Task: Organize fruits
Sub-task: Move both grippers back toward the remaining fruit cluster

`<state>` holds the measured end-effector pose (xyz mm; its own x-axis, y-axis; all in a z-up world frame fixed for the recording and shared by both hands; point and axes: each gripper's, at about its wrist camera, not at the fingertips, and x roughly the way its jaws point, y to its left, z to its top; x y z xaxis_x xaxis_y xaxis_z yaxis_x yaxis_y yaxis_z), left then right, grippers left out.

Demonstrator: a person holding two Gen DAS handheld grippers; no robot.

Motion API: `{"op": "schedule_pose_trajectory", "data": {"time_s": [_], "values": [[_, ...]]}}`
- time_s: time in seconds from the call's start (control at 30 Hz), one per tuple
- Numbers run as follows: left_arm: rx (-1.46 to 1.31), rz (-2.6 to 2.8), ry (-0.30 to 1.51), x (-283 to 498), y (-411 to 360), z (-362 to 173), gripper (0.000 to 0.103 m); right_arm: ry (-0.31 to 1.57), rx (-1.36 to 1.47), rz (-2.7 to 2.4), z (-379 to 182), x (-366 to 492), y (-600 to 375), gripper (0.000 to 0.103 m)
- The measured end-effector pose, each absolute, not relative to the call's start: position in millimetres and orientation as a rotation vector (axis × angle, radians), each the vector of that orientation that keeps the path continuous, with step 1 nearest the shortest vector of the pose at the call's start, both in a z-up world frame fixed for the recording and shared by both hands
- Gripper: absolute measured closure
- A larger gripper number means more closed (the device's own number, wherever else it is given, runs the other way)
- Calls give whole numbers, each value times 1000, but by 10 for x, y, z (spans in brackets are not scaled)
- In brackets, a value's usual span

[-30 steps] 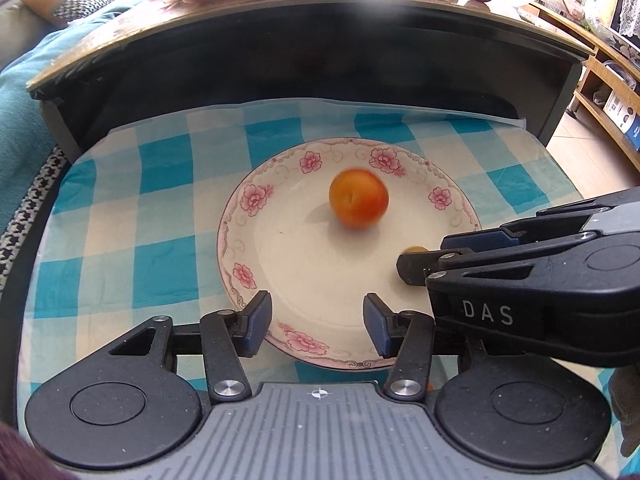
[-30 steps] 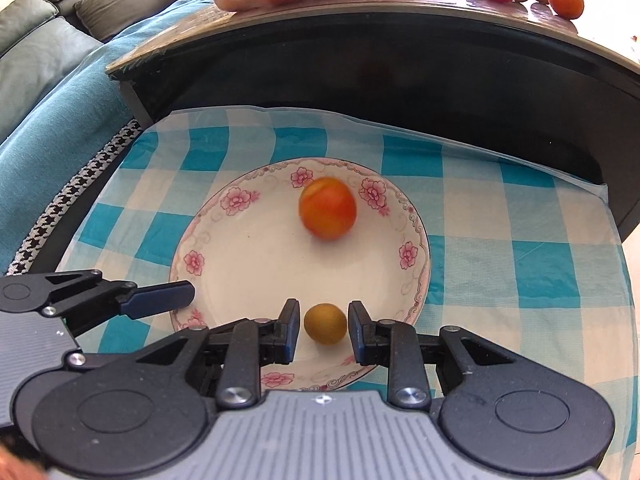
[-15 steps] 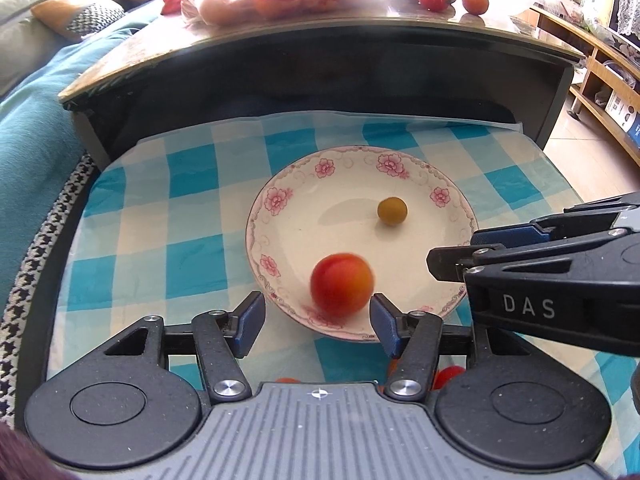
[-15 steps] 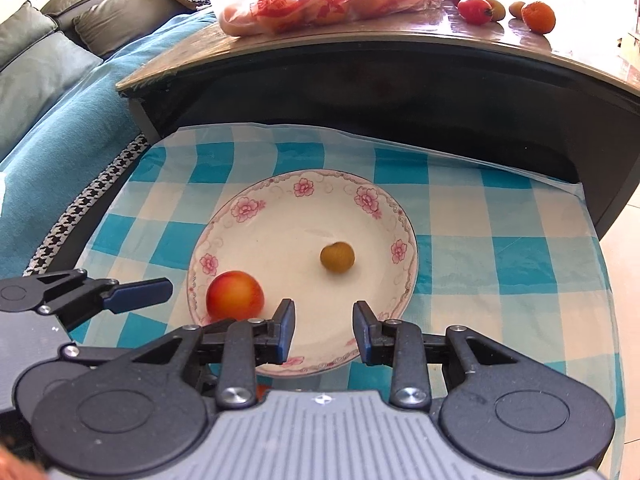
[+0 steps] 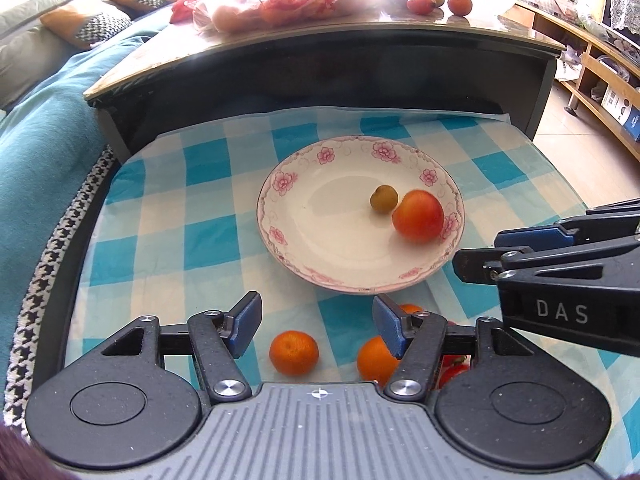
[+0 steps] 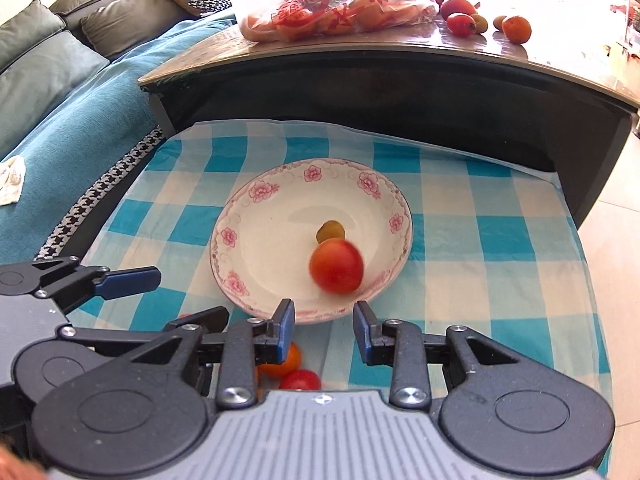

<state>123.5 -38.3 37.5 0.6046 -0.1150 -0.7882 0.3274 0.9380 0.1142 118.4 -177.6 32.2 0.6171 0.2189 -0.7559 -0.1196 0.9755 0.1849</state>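
Note:
A white plate with pink flowers (image 5: 320,240) (image 6: 260,248) lies on the blue checked cloth. In it lie a red-orange fruit (image 5: 418,216) (image 6: 337,266) and a small olive-yellow fruit (image 5: 383,199) (image 6: 330,231), touching. My left gripper (image 5: 317,326) is open and empty, short of the plate's near rim. Two oranges (image 5: 294,352) (image 5: 376,358) lie on the cloth by its fingers. My right gripper (image 6: 324,330) is open and empty at the plate's near rim; it also shows in the left wrist view (image 5: 476,260). An orange (image 6: 286,360) and a red tomato (image 6: 300,380) lie under it.
A dark coffee table (image 6: 400,80) stands behind the cloth, carrying a plastic bag of fruit (image 6: 332,4) and loose fruits (image 6: 516,29). A teal-covered sofa (image 6: 60,112) is at the left. A wooden shelf (image 5: 600,72) stands at the right.
Both grippers have drawn back from the plate. The small fruit has left the right gripper's jaws and lies in the plate. The red-orange fruit has rolled around the plate to the small fruit.

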Motion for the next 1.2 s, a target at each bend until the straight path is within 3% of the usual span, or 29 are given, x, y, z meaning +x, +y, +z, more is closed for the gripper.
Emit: {"op": "schedule_pose_trajectory", "data": {"time_s": [1.2], "values": [[446,-198,974,364,-176,-65,29,1029,-51,190,21,226,-1516,68]]}}
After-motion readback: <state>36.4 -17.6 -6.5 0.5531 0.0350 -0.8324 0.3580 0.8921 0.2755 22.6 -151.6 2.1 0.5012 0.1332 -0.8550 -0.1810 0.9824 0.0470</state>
